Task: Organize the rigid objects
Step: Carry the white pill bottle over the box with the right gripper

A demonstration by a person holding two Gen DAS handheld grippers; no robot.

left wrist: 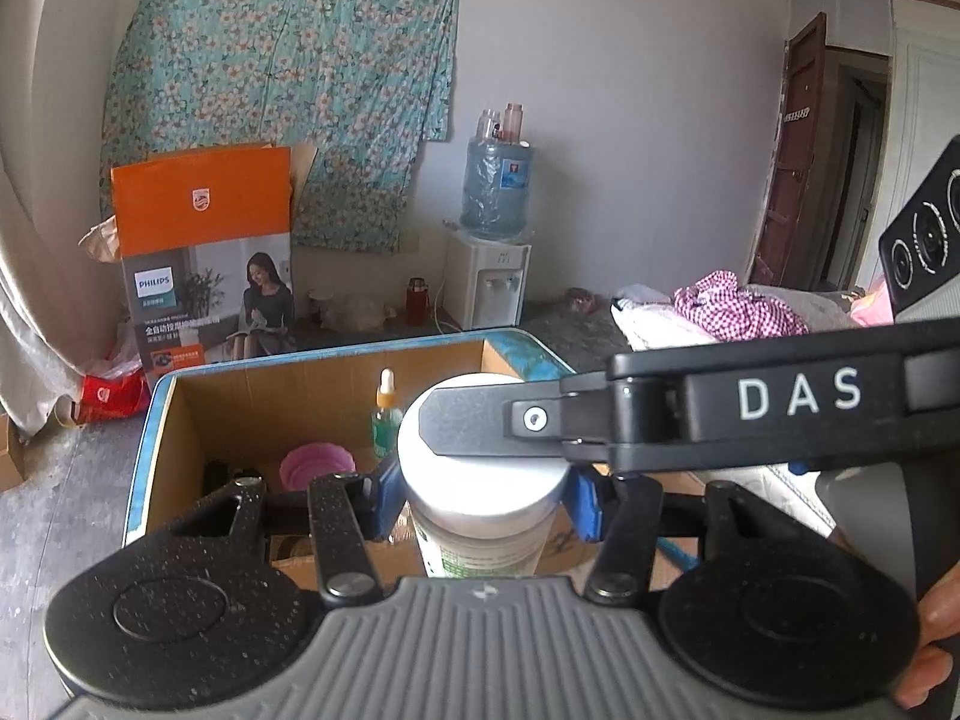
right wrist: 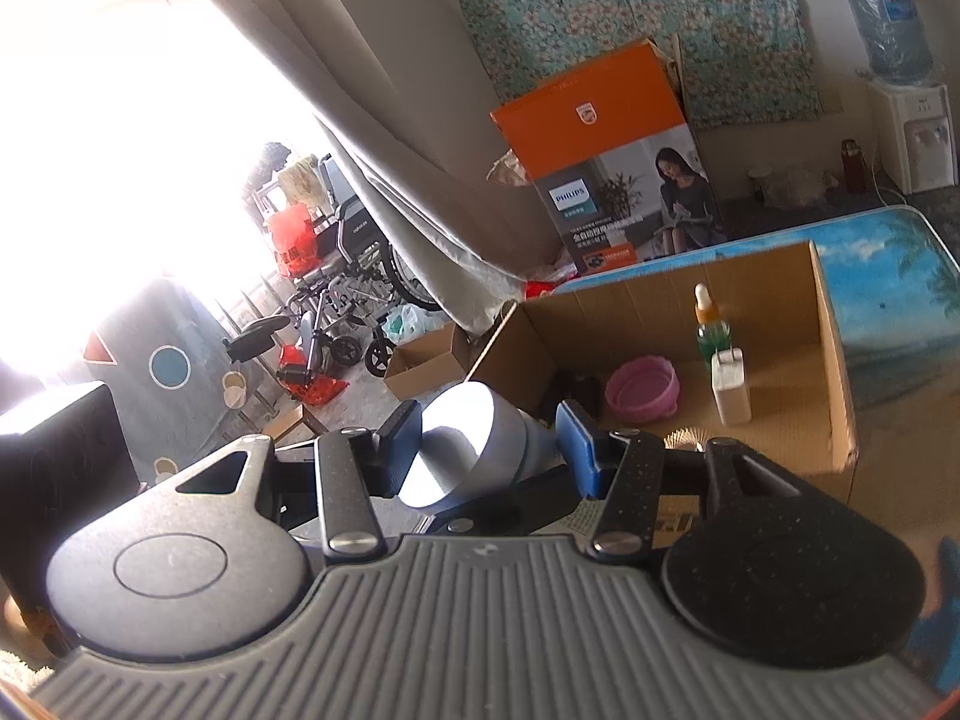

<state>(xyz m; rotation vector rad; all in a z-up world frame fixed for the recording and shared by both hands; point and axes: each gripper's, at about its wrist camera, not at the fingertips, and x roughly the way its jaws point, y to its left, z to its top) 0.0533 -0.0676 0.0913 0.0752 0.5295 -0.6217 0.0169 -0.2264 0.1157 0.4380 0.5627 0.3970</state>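
Observation:
A white-lidded jar [left wrist: 480, 480] with a green-printed label stands upright between the blue pads of my left gripper [left wrist: 480, 501], which is shut on it just below the lid, in front of an open cardboard box [left wrist: 300, 390]. My right gripper [right wrist: 486, 450] is shut around the same jar's white lid [right wrist: 474, 444]; its black finger [left wrist: 480, 420] reaches across the lid top in the left wrist view. Inside the box are a pink bowl [right wrist: 642, 390], a green dropper bottle [right wrist: 711, 324] and a white bottle [right wrist: 729, 384].
The box sits on a blue beach-print table [right wrist: 900, 300]. An orange Philips carton [left wrist: 204, 252] stands behind it, a water dispenser [left wrist: 492, 264] by the wall, folded clothes [left wrist: 738, 306] at right. A curtain [right wrist: 390, 138] and wheelchair [right wrist: 348, 276] are at left.

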